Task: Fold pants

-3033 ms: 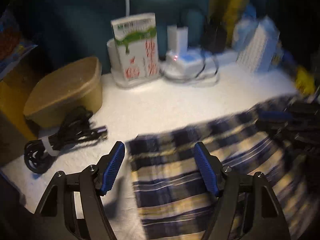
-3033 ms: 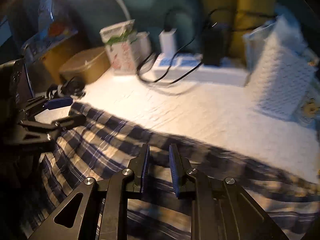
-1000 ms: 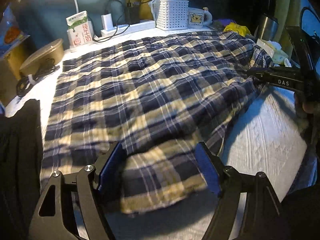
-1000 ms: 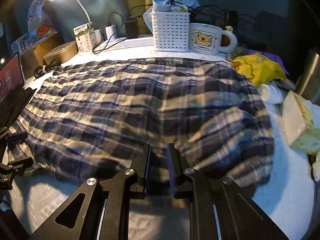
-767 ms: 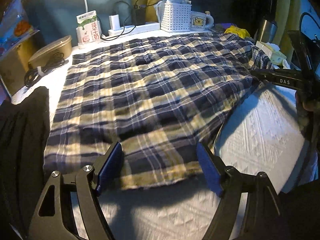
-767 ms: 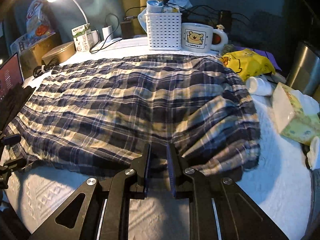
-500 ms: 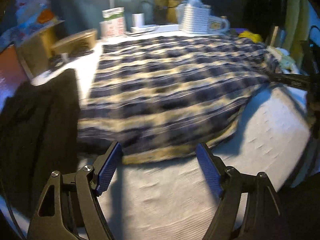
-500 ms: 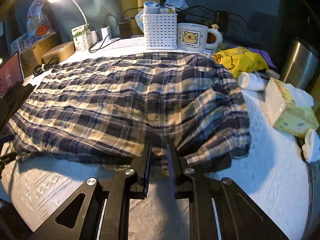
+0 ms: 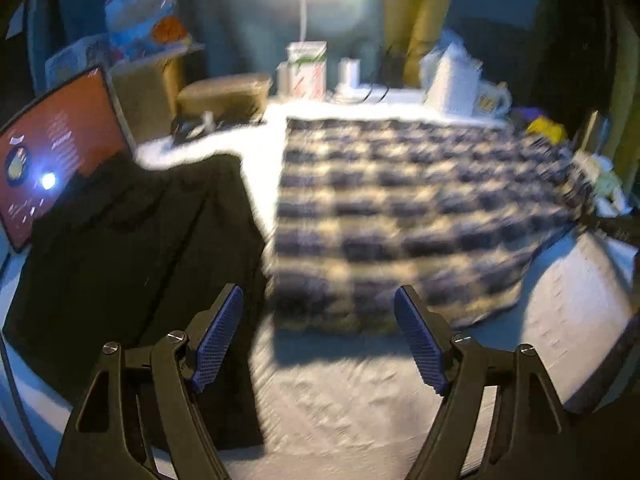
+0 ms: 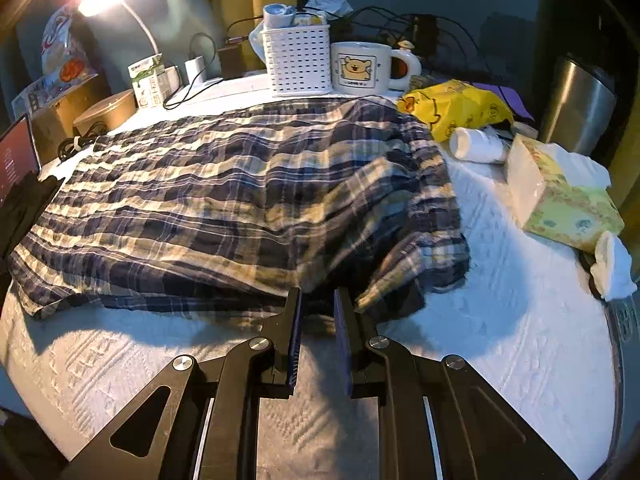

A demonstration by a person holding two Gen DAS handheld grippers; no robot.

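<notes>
White table (image 10: 500, 320) holds plaid pants (image 10: 240, 200), left hand-held gripper (image 9: 316, 332) released, right hand-held gripper (image 10: 317, 312) pinching their edge.

- The left gripper (image 9: 318, 320) has its jaws spread wide, with nothing between them.
- Its blue ribbed pads (image 9: 218, 338) face each other across the gap; the black finger arms rise from the near edge of the left wrist view and angle outward.
- It hovers at the near side of the scene, pointing toward the far side. That view is blurred.
- The right gripper (image 10: 317, 312) has its jaws drawn close, a narrow slot left between the pads (image 10: 297, 336).
- Whether its tips pinch anything cannot be told.
- Its black linkage arms fan out toward the near edge, with silver pivot screws showing.
</notes>
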